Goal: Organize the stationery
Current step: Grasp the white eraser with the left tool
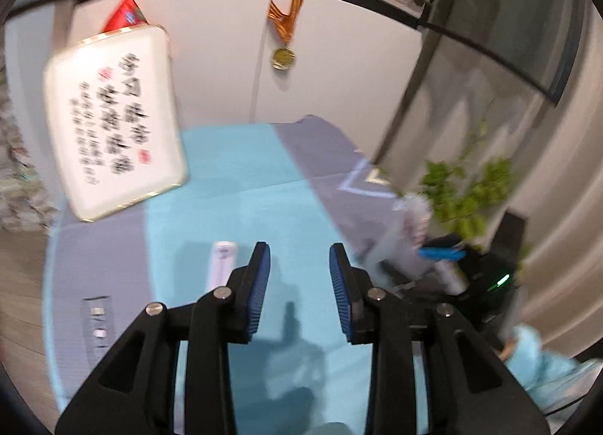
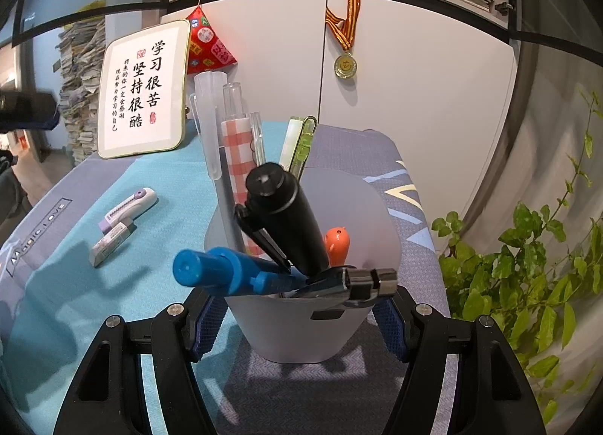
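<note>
On the left wrist view: the left gripper is seen with jaws parted and nothing between them, above the blue-and-grey cloth.
Left-view stationery: a white item, blurred, lies on the cloth just left of the fingers.
On the right wrist view: the right gripper is clamped around the grey pen cup.
Cup contents: a black marker, a blue marker and other pens are held inside.
Loose stationery: a correction tape and an eraser remain on the cloth, well apart from the cup.
Risk: the crowded cup could be tipped, or leaning pens knocked out, if another item is pushed in.
</note>
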`<state>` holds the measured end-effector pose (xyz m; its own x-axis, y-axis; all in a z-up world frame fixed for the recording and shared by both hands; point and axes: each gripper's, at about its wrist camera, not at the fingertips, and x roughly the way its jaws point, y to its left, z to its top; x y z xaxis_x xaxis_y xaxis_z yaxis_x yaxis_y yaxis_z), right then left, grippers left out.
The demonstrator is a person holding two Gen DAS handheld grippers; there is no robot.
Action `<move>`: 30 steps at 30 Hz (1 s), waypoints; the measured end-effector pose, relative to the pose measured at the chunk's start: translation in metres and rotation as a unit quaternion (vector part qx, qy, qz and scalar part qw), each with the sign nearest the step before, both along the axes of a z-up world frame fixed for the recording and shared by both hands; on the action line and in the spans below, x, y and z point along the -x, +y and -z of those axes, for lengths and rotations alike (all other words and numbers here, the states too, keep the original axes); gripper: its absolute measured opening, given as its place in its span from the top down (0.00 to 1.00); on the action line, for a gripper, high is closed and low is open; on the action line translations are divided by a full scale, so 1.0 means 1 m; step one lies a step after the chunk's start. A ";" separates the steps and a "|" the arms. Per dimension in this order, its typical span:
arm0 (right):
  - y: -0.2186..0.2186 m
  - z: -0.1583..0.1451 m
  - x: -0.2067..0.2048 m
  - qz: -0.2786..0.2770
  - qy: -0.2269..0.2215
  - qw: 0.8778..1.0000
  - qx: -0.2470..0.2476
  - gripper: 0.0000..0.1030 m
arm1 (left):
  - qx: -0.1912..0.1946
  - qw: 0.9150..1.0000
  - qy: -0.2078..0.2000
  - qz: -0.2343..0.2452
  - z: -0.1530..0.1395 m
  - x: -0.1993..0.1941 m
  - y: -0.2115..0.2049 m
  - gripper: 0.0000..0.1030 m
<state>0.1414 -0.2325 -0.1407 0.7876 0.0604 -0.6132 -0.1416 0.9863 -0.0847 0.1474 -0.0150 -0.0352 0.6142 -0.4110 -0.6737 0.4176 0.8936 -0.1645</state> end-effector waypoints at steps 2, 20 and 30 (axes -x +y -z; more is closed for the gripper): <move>0.000 0.000 0.000 0.001 0.000 1.000 0.001 0.32 | -0.034 0.999 -0.016 -0.004 0.012 0.005 0.002 0.68; -0.007 -0.003 0.005 0.006 -0.014 1.000 -0.019 0.17 | -0.111 0.992 0.059 -0.018 0.114 -0.019 0.008 0.67; -0.016 -0.010 0.026 -0.005 -0.053 0.998 -0.025 0.17 | -0.110 0.992 0.061 -0.028 0.116 -0.016 0.009 0.67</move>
